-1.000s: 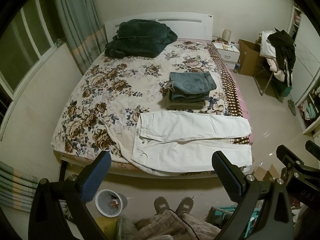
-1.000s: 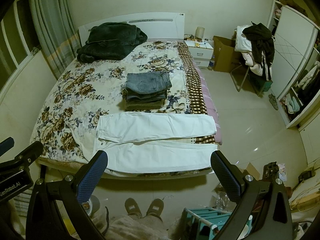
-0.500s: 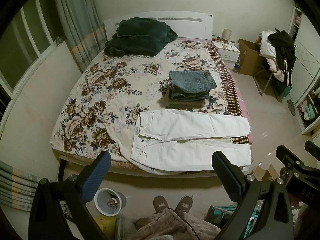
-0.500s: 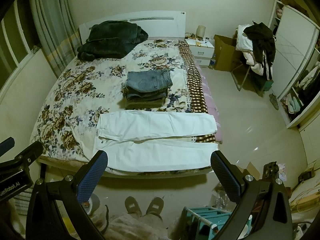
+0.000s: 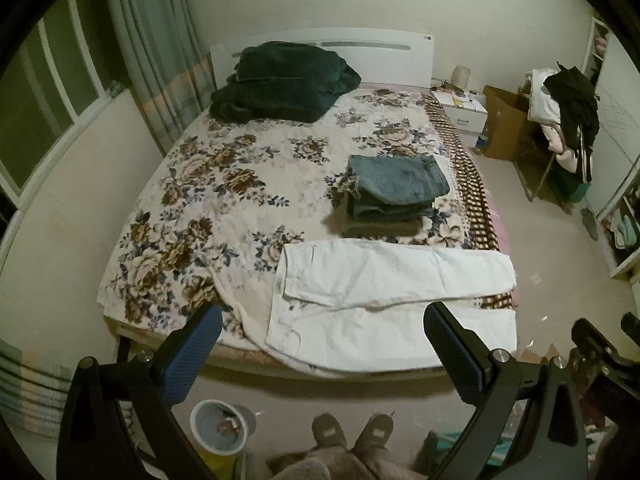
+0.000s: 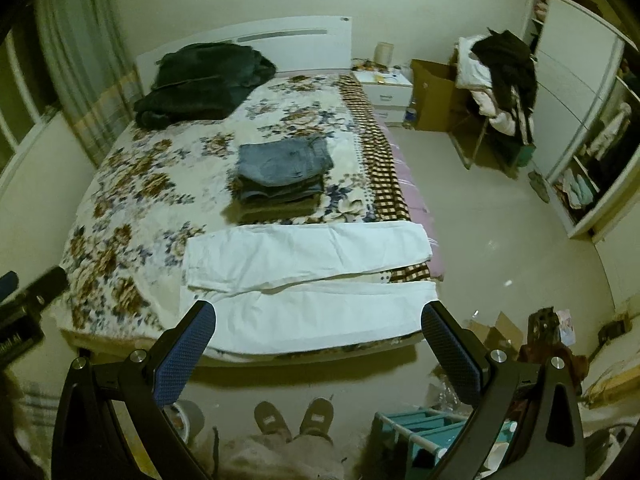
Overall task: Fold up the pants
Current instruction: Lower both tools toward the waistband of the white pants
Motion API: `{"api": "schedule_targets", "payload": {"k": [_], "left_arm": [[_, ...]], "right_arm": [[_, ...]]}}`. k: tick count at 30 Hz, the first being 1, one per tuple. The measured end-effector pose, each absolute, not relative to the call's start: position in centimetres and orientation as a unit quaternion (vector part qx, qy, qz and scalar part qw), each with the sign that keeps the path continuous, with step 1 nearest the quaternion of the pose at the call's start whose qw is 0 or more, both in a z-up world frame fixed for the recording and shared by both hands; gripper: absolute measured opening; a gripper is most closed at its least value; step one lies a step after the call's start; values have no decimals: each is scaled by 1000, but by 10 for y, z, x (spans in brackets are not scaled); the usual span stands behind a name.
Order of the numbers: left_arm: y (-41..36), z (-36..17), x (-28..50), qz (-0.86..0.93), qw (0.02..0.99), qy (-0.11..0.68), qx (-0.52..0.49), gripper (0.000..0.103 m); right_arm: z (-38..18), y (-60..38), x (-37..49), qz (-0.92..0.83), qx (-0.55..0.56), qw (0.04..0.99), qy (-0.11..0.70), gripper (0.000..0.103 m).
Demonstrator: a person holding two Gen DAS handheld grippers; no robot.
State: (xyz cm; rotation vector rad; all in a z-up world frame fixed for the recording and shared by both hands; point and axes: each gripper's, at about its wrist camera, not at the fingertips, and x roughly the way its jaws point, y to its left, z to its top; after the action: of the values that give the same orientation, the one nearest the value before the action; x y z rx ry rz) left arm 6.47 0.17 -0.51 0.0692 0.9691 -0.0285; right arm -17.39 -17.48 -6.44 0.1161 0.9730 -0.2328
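A pair of white pants (image 5: 384, 300) lies spread flat along the foot edge of the bed (image 5: 192, 216), waistband toward the bed's left side, legs stretching toward the right corner. The far leg is laid smooth, its hem squared off; the near leg runs along the very edge, and the two part in a narrow V toward the hems. The fabric shows light creases. Just beyond the pants, touching nothing of them, sits a stack of folded jeans (image 5: 394, 196); a dark green blanket (image 5: 280, 82) is heaped by the headboard. The left gripper (image 5: 320, 356) and the right gripper (image 6: 318, 354) both hang above the floor before the bed, jaws spread wide, gripping nothing.
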Motion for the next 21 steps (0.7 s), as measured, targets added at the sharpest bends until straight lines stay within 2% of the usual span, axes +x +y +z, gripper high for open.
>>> {"api": "schedule_targets", "payload": {"k": [6, 11, 21], "left_arm": [[-3, -69, 140, -4, 869, 493, 47, 103], [-18, -124, 198, 8, 851, 522, 63, 103], [-64, -260, 312, 42, 809, 579, 94, 103]], "right_arm": [[-113, -189, -105, -149, 48, 869, 470, 103], [-180, -208, -26, -141, 28, 858, 493, 103], [-383, -264, 165, -78, 0, 819, 568, 103]]}}
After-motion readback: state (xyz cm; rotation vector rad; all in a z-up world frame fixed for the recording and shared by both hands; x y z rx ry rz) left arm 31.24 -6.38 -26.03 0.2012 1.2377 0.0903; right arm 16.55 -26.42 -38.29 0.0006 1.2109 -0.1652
